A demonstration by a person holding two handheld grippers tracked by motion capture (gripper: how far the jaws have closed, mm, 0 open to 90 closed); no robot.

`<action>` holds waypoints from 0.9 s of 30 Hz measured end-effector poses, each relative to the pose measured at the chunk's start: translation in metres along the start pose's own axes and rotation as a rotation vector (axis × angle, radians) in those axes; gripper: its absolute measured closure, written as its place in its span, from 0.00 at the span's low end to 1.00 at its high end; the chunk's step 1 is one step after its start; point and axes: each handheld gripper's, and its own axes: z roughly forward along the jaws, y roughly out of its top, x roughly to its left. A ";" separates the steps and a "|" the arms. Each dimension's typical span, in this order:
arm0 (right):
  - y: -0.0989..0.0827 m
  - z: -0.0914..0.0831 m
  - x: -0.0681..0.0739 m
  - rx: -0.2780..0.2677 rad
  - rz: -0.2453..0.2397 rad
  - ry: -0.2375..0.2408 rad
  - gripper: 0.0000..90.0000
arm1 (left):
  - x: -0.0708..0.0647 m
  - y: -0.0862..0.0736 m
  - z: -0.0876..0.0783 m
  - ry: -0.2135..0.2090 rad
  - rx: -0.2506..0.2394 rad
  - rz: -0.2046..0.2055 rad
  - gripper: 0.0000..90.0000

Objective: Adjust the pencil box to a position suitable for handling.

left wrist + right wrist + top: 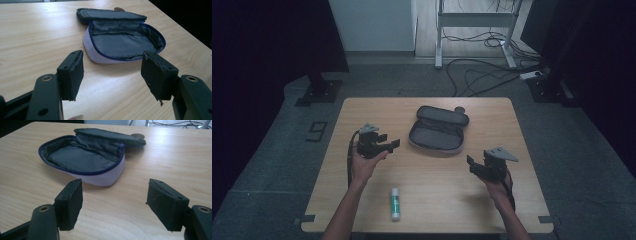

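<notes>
Near the worktop's (362, 115) far edge lies an unzipped pouch (437, 135); both hand-held grippers (387, 144) (476, 164) spread, empty. Glue stick (395, 204), apparently, could roll off the near edge if nudged.

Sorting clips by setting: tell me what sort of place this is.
Probably a lab or recording space, not a home: a lone wooden table stands on grey carpet, with loose cables on the floor, a bare desk frame behind and dark curtains alongside.

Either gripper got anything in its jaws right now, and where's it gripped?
Nothing held. Left gripper and right gripper are both open, jaws bare, short of the open pouch.
</notes>
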 end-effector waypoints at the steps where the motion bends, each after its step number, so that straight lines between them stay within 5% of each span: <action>1: 0.002 0.002 0.001 0.001 -0.002 0.002 0.31 | 0.000 0.000 0.000 0.000 0.000 0.000 0.39; 5: 0.009 0.009 0.004 0.019 -0.017 0.012 0.32 | -0.006 0.006 0.003 0.015 -0.004 0.029 0.39; 16: 0.026 0.022 0.003 0.030 0.002 0.027 0.33 | -0.007 0.024 0.018 -0.002 0.016 0.019 0.39; 27: 0.040 0.053 0.010 0.067 -0.020 0.039 0.37 | -0.002 0.036 0.045 0.000 0.077 0.000 0.40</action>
